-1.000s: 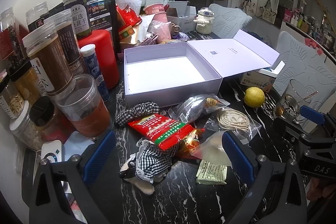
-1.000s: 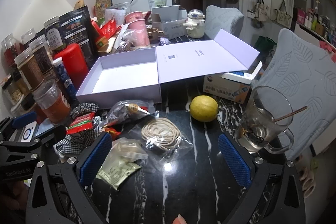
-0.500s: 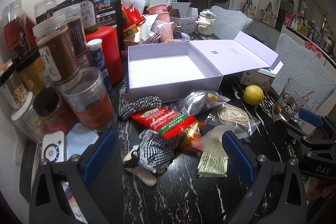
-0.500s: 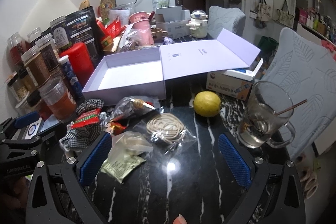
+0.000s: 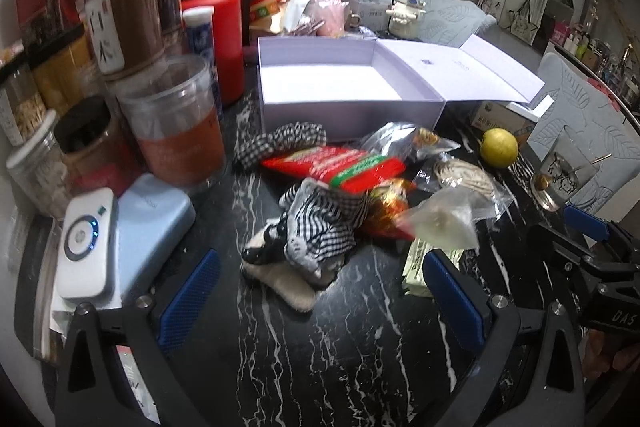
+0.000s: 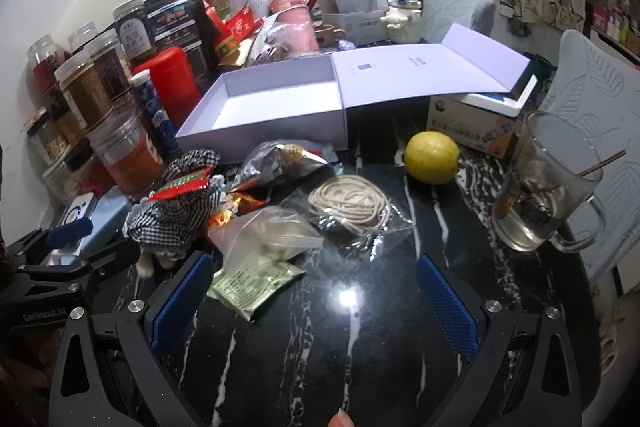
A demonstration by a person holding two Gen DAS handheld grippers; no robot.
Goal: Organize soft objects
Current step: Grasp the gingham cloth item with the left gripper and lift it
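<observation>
A black-and-white checked soft toy (image 5: 316,231) lies on the dark marble table, just ahead of my open, empty left gripper (image 5: 320,295); it also shows in the right wrist view (image 6: 176,219). A red snack packet (image 5: 332,165) rests partly on it. A checked scrunchie (image 5: 280,143) lies in front of an open, empty lilac box (image 5: 340,83). My right gripper (image 6: 312,295) is open and empty above a clear zip bag (image 6: 264,231) and a green sachet (image 6: 252,283). A bagged coil of cord (image 6: 348,203) lies ahead of it.
Jars and canisters (image 5: 120,27) crowd the left side. A white device on a blue case (image 5: 120,239) sits near my left gripper. A lemon (image 6: 432,157), a glass mug (image 6: 548,187) and a cardboard carton (image 6: 476,119) stand right. A silver foil bag (image 6: 280,163) lies by the box.
My left gripper has moved left and drawn nearer the checked toy; jars now loom larger. My right gripper has shifted slightly forward. Nothing on the table has moved.
</observation>
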